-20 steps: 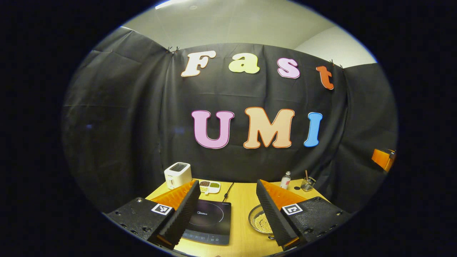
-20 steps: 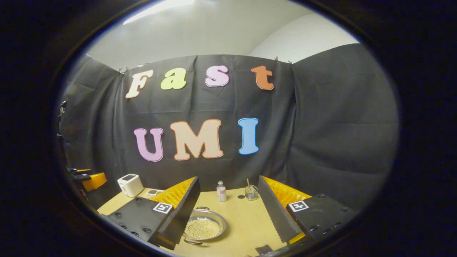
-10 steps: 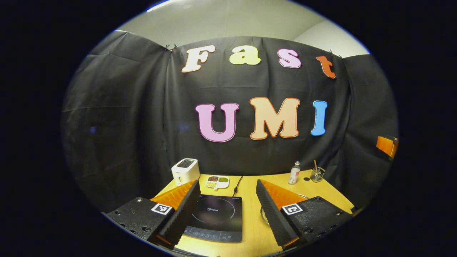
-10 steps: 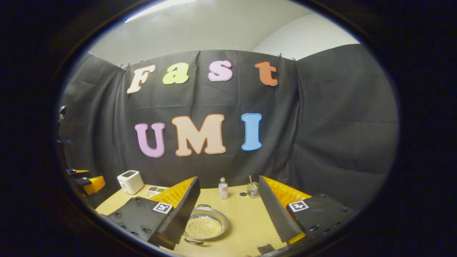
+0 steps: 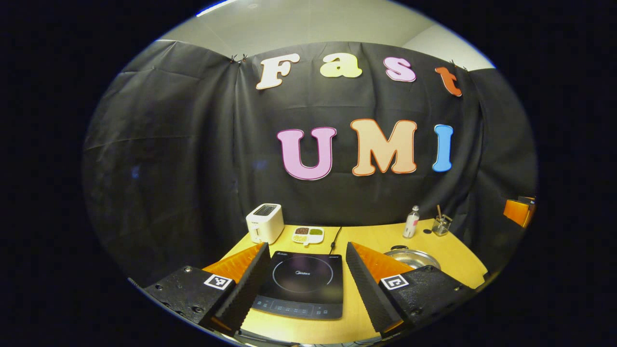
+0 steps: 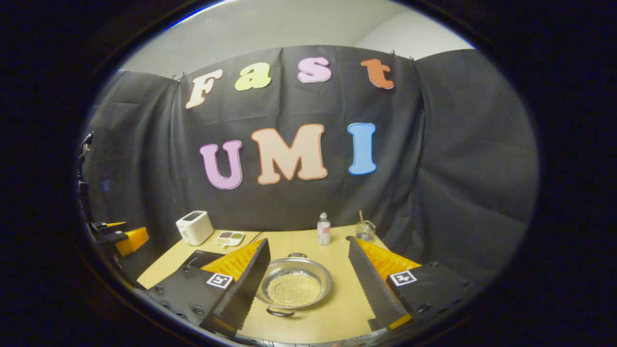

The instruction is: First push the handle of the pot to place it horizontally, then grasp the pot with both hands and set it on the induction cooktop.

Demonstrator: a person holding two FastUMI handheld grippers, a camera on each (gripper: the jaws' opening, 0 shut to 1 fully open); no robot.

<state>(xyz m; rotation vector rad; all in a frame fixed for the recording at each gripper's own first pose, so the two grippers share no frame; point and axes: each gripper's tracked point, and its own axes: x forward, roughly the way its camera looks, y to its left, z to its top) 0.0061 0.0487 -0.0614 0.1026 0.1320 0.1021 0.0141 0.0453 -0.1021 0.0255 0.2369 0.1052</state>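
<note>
A shallow steel pot (image 6: pixel 294 288) holding pale yellow grains sits on the wooden table (image 6: pixel 332 250). Its two loop handles lie at the near and far rim. My right gripper (image 6: pixel 308 284) hangs open above the table, with the pot between its fingers but untouched. In the left gripper view the black induction cooktop (image 5: pixel 301 284) lies between the fingers of my open left gripper (image 5: pixel 306 282), which holds nothing. The pot's rim (image 5: pixel 414 258) peeks out to the right of that gripper's right finger. The other gripper (image 6: pixel 120 236) shows far left in the right gripper view.
A white toaster (image 5: pixel 264 222) and a small divided dish of beans (image 5: pixel 308 234) stand behind the cooktop, whose cord (image 5: pixel 334 237) runs to the back. A small bottle (image 6: pixel 323 229) and a glass with a stick (image 6: pixel 365 231) stand at the table's far right.
Both views have tipped down and moved forward, showing more of the table. The cooktop now sits centred between the left fingers, and the pot lies fuller between the right fingers. Both grippers stayed open.
</note>
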